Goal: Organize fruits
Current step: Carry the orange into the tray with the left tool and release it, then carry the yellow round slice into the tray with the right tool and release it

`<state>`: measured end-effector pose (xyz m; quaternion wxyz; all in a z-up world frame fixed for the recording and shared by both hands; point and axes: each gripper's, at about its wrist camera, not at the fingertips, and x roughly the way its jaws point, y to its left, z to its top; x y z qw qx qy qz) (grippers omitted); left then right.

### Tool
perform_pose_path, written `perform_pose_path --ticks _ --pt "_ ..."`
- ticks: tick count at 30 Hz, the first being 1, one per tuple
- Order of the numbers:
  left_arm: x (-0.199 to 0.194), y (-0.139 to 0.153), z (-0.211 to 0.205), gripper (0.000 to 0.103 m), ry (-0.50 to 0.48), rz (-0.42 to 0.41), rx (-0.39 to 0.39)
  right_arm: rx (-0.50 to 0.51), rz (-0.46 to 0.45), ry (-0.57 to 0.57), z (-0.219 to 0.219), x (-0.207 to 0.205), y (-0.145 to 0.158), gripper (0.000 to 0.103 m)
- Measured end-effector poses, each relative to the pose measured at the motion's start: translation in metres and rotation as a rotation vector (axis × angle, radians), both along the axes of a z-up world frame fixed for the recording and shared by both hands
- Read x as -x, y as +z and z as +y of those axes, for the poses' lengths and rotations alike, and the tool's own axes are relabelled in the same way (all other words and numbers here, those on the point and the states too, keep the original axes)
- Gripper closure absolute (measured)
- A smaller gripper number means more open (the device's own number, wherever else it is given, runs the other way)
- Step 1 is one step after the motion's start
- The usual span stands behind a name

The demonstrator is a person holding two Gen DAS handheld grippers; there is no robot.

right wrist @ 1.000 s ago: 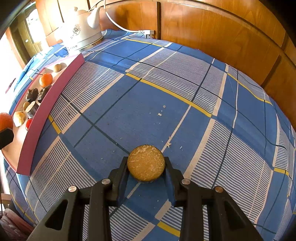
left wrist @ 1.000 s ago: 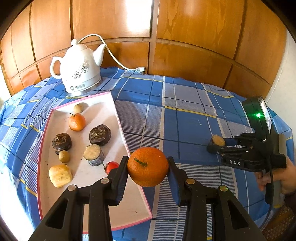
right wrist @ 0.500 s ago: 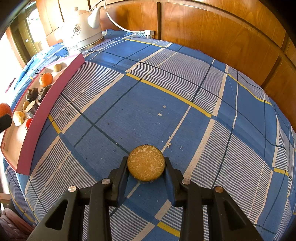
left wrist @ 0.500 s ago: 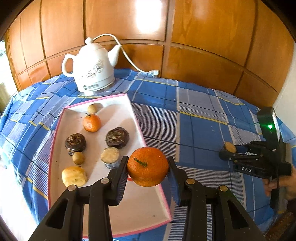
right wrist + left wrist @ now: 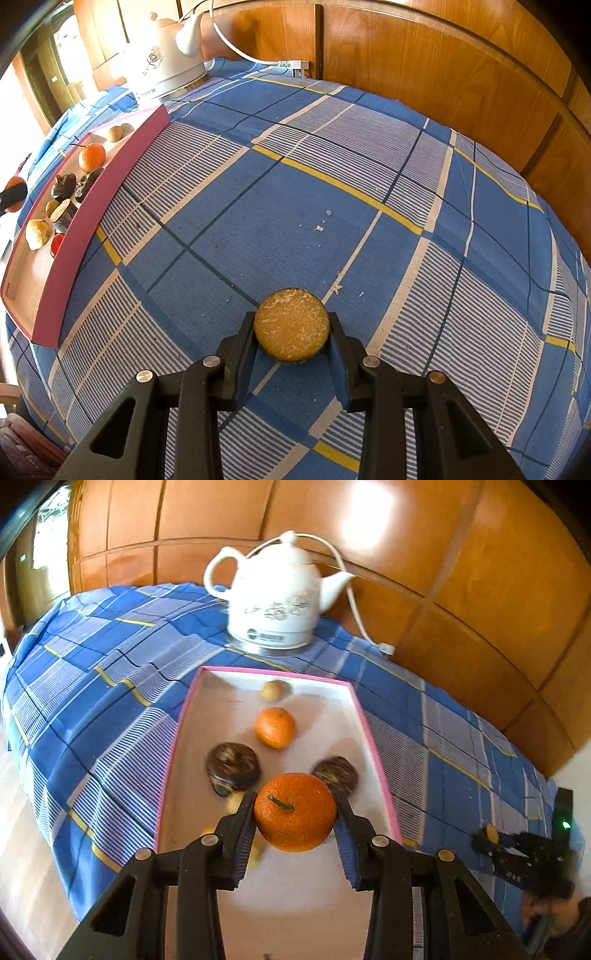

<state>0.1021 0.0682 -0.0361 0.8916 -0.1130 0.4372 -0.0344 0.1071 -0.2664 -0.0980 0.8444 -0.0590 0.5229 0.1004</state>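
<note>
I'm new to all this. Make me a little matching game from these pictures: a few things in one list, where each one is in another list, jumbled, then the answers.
Things:
1. large orange
2. small orange
3. round yellow slice
4. white kettle

Places:
A. on the cloth behind the tray
B. lying in the tray
C. between the left gripper fingers, above the tray
D. between the right gripper fingers, over the blue cloth

Pairs: 1-C, 2-B, 3-D, 4-A
</note>
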Motion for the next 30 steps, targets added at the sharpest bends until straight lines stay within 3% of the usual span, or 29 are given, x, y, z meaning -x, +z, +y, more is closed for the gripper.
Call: perform_pose_path --ticks 5,14,17,22,30 --pt "-0.017 -0.01 0.006 0.062 0.007 0.023 0.032 0.005 -0.001 0.0 0.001 0.0 0.0 0.068" --pt "-0.054 -0.037 -0.008 0.061 -0.027 0.068 -0.019 0.006 -0.003 -0.001 0.001 0.0 0.0 0.067" --pt "-0.05 -0.032 -0.013 0.045 -0.032 0.032 -0.055 0.004 -0.002 -0.002 0.001 0.0 0.0 0.068" --pt "-0.037 -0.023 -0.009 0.045 -0.003 0.004 -0.047 0.006 -0.002 -0.001 0.001 0.0 0.0 0.067" --pt "-0.006 -0.012 -0.011 0.045 0.045 0.002 -0.106 0.015 -0.005 0.0 0.002 0.0 -0.001 0.068"
